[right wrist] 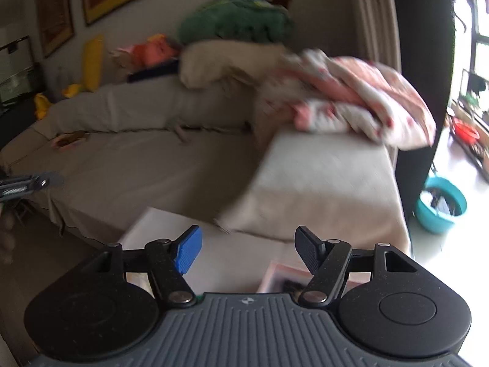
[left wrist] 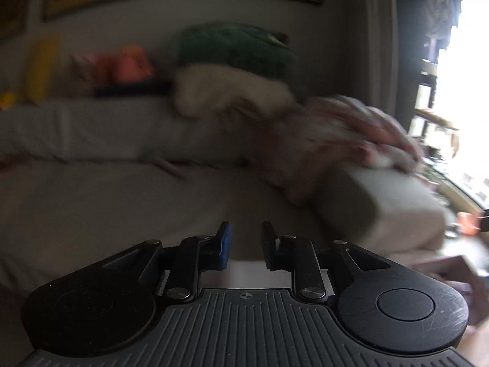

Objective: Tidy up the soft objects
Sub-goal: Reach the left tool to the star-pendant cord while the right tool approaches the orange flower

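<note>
Grey upholstery fills my view: the long grey fabric sofa [right wrist: 146, 156] runs across the left and middle. My left fingers [left wrist: 246, 244] stand slightly parted on nothing; my right fingers [right wrist: 247, 252] are spread wide, also empty. The crumpled pink-and-white floral blanket [right wrist: 360, 101] sits heaped on the sofa's armrest, upper right of my right view, well ahead and right of those fingers, so I judge my right hand nearer.

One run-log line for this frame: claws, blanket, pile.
left claw: empty, narrow gap | right claw: open, empty | floral blanket: on sofa armrest | green cushion: atop cream pillow
</note>
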The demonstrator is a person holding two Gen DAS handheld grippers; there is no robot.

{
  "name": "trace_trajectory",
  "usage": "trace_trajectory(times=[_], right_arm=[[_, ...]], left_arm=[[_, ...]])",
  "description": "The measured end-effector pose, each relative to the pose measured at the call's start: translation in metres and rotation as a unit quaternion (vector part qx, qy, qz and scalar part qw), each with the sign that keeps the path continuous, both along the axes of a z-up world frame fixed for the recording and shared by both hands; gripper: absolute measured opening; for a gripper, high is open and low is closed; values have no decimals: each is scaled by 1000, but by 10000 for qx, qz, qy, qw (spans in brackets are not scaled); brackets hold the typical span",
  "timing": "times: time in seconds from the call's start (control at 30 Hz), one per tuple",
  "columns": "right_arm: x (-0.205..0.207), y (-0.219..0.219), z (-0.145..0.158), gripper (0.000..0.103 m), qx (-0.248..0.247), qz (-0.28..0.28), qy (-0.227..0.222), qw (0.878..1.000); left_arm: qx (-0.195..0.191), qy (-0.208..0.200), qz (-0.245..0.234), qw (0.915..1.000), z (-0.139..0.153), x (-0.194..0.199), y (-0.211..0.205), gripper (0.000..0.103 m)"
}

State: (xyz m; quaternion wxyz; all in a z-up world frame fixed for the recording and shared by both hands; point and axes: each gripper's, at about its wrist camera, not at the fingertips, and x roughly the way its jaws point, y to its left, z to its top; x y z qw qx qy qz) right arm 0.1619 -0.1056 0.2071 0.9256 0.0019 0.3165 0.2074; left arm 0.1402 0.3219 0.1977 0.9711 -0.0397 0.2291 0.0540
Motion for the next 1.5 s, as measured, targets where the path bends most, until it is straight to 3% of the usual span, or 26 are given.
trace_trajectory(times=[0.07, 0.13, 0.17, 0.23, 0.3, 0.4, 0.6, 0.77, 0.97, 1.23, 1.37, 1.5], right_arm=[[-6, 14, 5, 68, -48, 194, -4, 9998], [-11, 32, 5, 68, -154, 529, 38, 9985], [-15, 40, 3, 68, -240, 699, 55, 9973], [-23, 58, -6, 68, -548, 1022, 74, 9932], [-34, 76, -19, 68, -938, 1249, 109, 9877], [-47, 90, -39, 68, -1251, 1607, 365, 9784], [-68, 114, -79, 68, -1773, 2258, 1010, 9526], [-68, 124, -105, 68, -1932, 2359, 1496, 9405], [-71, 129, -122, 68, -2173, 2344, 1608, 9338], [-59, 123, -148, 68, -2294, 2210, 1903, 9286], [-57, 121, -153, 68, -2305, 2169, 1971, 9279], [-57, 119, -154, 68, -2292, 2144, 1990, 9284]], left_arm=[[103, -74, 255, 9996, -4, -1, 15, 24], [-299, 157, 66, 9994, -17, 8, 26, 24], [-676, 425, -208, 9966, -29, 18, 28, 24], [-1510, 1000, -712, 9809, -58, 36, 30, 24], [-1969, 1504, -997, 9637, -89, 53, 22, 24], [-1960, 2020, -1251, 9514, -122, 76, 2, 24], [-1821, 2584, -1376, 9387, -152, 98, -16, 24], [-1724, 2745, -1310, 9369, -167, 97, -28, 24], [-1551, 2803, -1241, 9391, -174, 102, -28, 24], [-861, 2779, -1312, 9477, -169, 95, -40, 28], [-660, 2754, -1319, 9500, -168, 92, -41, 32], [-190, 2640, -1196, 9569, -166, 91, -44, 35]])
